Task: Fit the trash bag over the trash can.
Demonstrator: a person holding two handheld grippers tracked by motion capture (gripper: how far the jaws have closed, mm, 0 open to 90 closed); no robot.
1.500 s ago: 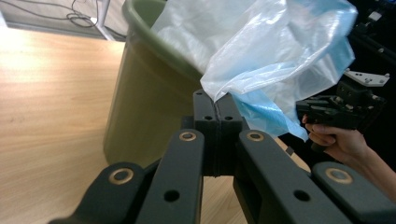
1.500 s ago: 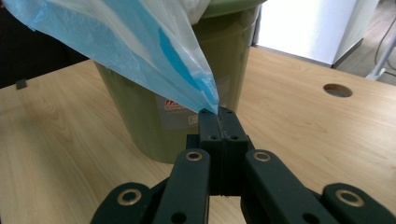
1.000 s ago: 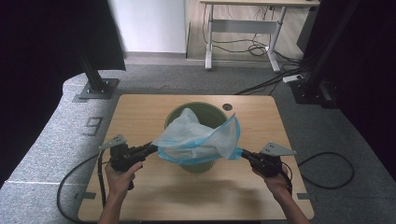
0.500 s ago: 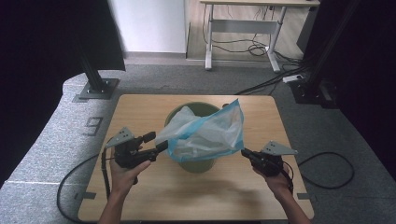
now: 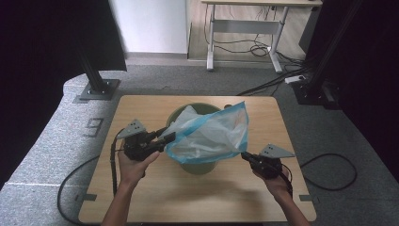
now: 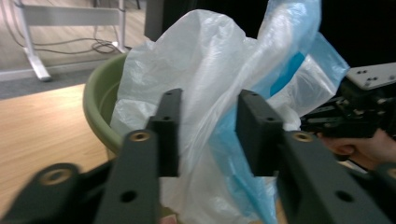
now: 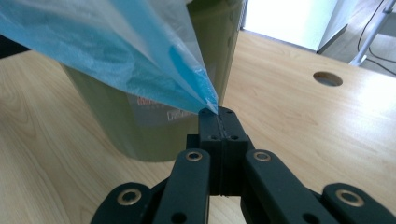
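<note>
Wooden counter (image 5: 141,197): bag (image 5: 211,136) draping over bin (image 5: 200,167); right tongs (image 7: 218,114) pinching its corner; left tongs (image 6: 208,135) closing, film between, unpinched.

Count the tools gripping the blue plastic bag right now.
1. The right tool is clamped shut on the bag at its corner. The left tool has the bag between its jaws, but they stand apart, not pressing.

Thin translucent plastic bag (image 5: 211,136), smooth green plastic bin (image 7: 140,126), matt wooden table (image 5: 155,188).
</note>
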